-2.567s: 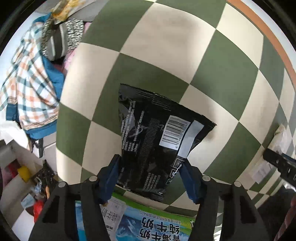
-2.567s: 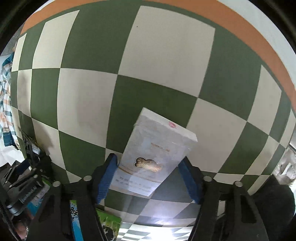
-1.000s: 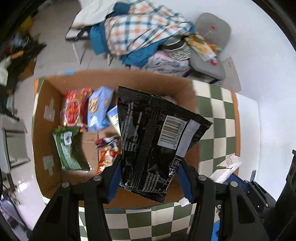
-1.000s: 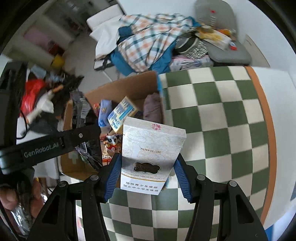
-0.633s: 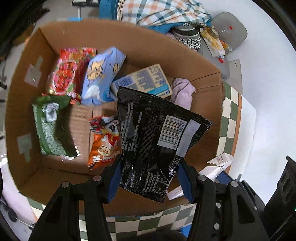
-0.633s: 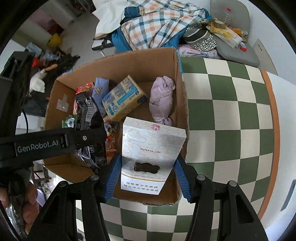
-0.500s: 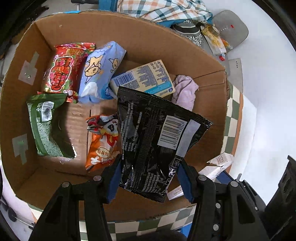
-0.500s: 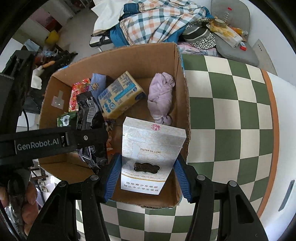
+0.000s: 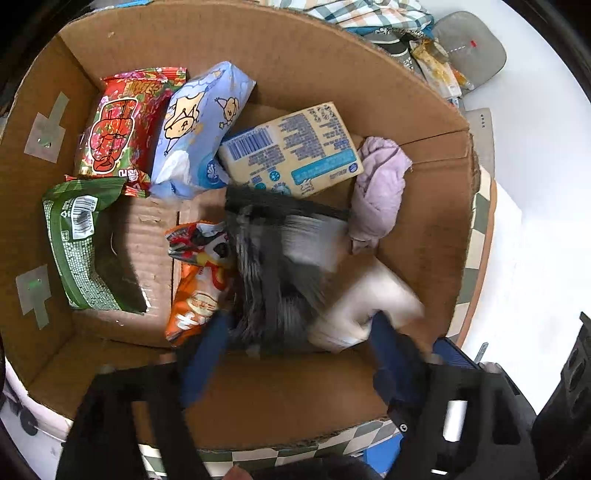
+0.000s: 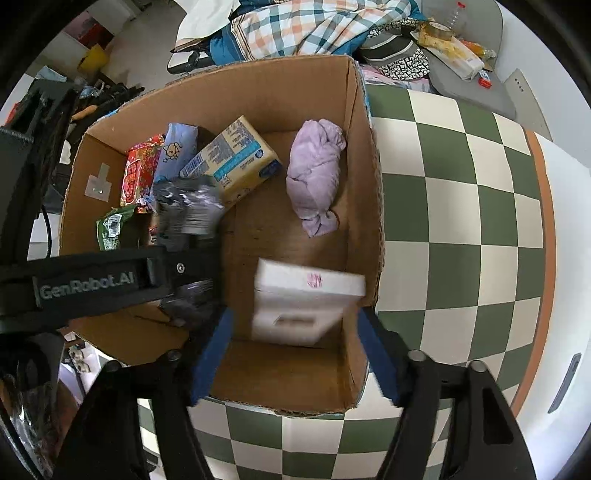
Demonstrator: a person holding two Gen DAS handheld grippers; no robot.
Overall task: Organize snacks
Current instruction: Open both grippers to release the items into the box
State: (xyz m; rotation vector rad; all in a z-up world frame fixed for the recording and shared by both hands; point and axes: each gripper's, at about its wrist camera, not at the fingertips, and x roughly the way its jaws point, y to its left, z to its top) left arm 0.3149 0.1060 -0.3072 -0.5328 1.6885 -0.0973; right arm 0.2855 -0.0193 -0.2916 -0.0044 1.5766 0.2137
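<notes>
Both grippers hang over an open cardboard box (image 9: 332, 74) with their jaws opening. In the left wrist view my left gripper (image 9: 299, 350) stands open, and the black snack bag (image 9: 273, 266) is a blur just beyond its blue fingers (image 9: 207, 350), free of the pads and dropping into the box. In the right wrist view my right gripper (image 10: 295, 350) is open too, and the white carton (image 10: 303, 302), also blurred, falls clear between its fingers toward the box floor. The black snack bag (image 10: 184, 214) and the left gripper's arm (image 10: 92, 284) show at the left there.
In the box lie a red packet (image 9: 122, 122), a blue packet (image 9: 199, 125), a yellow-blue carton (image 9: 291, 147), a green packet (image 9: 77, 243), an orange packet (image 9: 195, 280) and a lilac cloth bundle (image 9: 376, 192). The green-checked tabletop (image 10: 461, 229) lies right of it, clothes (image 10: 303, 29) behind.
Both grippers came from the checked table to above the box and sank toward it. Both have now let go: the black bag and the white carton are falling inside.
</notes>
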